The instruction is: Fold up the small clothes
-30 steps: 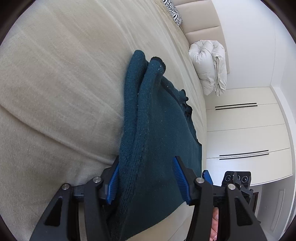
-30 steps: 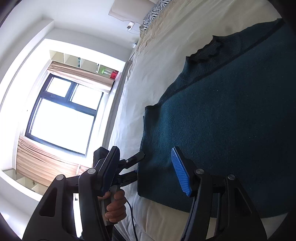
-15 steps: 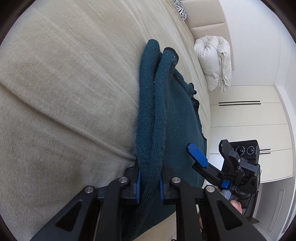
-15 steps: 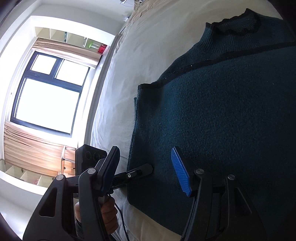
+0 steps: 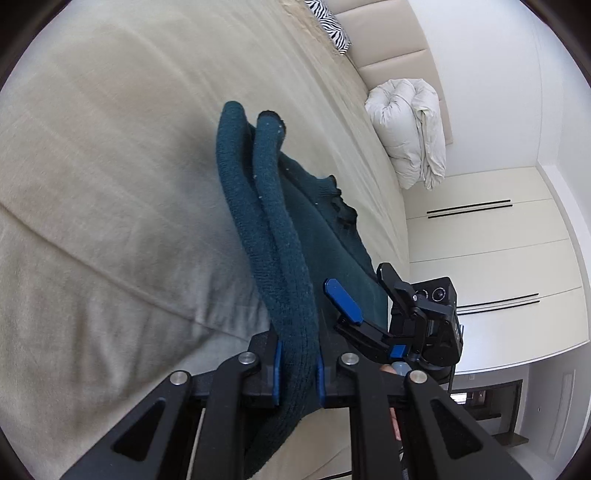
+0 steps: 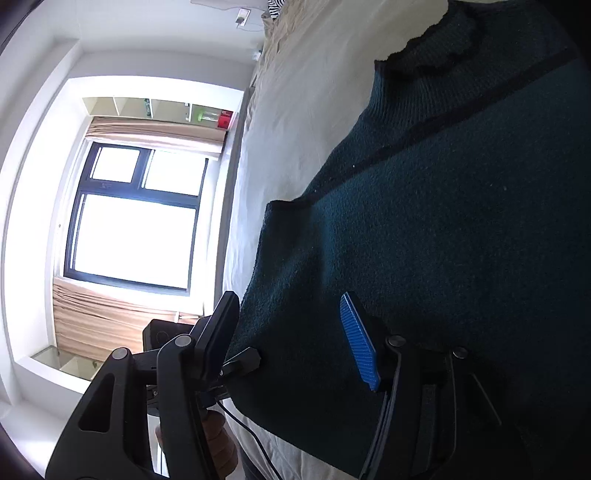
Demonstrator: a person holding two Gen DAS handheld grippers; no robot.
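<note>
A dark teal knit sweater is seen spread on a beige bedspread, running from the lower centre of the left wrist frame up toward the middle. Its doubled edge is clenched between the blue pads of the left gripper at the bottom centre of that frame; the jaws are pressed tight against the thick fold. Two rolled ridges of knit are observed rising from the grasp toward the upper middle.

In the right wrist frame the sweater fills the right half, with its ruffled collar at the upper right. The right gripper is held with jaws spread wide over the sweater's lower edge; nothing is grasped between them. The same gripper is visible at the lower right of the left wrist frame, just beside the clamped fold.

A folded white duvet is noted at the upper right of the left wrist frame, a zebra-print pillow at the top. A window occupies the left of the right wrist frame.
</note>
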